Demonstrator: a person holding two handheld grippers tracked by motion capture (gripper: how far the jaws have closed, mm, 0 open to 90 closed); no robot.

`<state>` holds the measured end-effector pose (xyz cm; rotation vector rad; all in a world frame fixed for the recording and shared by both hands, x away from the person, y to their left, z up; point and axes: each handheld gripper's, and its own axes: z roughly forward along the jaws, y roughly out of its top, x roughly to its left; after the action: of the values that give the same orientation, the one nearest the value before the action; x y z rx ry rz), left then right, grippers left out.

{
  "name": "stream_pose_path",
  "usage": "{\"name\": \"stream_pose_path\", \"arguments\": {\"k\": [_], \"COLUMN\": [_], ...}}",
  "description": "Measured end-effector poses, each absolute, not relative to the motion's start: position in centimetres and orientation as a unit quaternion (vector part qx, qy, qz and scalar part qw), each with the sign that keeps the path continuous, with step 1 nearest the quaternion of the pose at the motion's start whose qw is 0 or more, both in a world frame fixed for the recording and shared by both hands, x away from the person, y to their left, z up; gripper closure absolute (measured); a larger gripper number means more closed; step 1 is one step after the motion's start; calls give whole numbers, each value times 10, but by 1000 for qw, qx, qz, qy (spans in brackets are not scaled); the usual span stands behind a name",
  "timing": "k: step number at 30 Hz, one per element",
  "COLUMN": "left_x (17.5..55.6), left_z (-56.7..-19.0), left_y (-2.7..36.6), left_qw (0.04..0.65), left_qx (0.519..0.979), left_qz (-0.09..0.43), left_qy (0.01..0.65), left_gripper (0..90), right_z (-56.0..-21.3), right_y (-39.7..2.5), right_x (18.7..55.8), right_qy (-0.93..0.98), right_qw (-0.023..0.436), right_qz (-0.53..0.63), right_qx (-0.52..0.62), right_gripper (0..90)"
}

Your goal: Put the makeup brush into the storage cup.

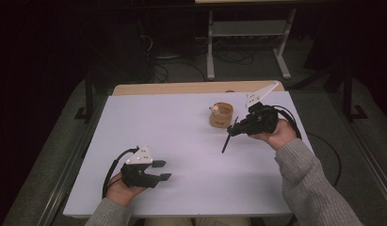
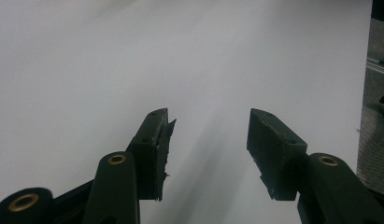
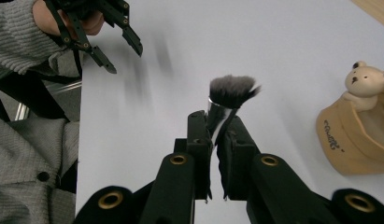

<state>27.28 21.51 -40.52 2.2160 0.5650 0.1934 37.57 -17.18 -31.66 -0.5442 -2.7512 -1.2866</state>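
Nearest, at the lower left of the high view, the left gripper rests with its jaws spread wide and empty. Farther up at the right, the right gripper has its jaws clamped on a makeup brush, bristles out. For a clean drop, the brush should be swung upright over the bear-trimmed holder cup just beyond before the jaws are released.
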Motion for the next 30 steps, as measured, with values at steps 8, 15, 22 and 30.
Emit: {"name": "stream_pose_path", "arguments": {"k": [8,15,22,30], "left_x": [273,274,273,274], "left_z": [-405,-404,-404,-404], "left_y": [216,217,219,219], "left_qw": [411,412,416,418], "left_qx": [880,879,876,875], "left_qz": [79,82,82,83], "left_qy": [226,226,229,228], "left_gripper": [476,473,472,469], "right_z": [-314,-308,-299,-293], "right_y": [-174,-174,-174,-172], "right_x": [383,391,397,404], "right_qy": [-890,-890,-890,-892], "right_qw": [25,23,17,12], "right_qz": [-417,-416,-415,-412], "right_qx": [-181,-185,-189,-187], "right_gripper": [825,825,825,825]}}
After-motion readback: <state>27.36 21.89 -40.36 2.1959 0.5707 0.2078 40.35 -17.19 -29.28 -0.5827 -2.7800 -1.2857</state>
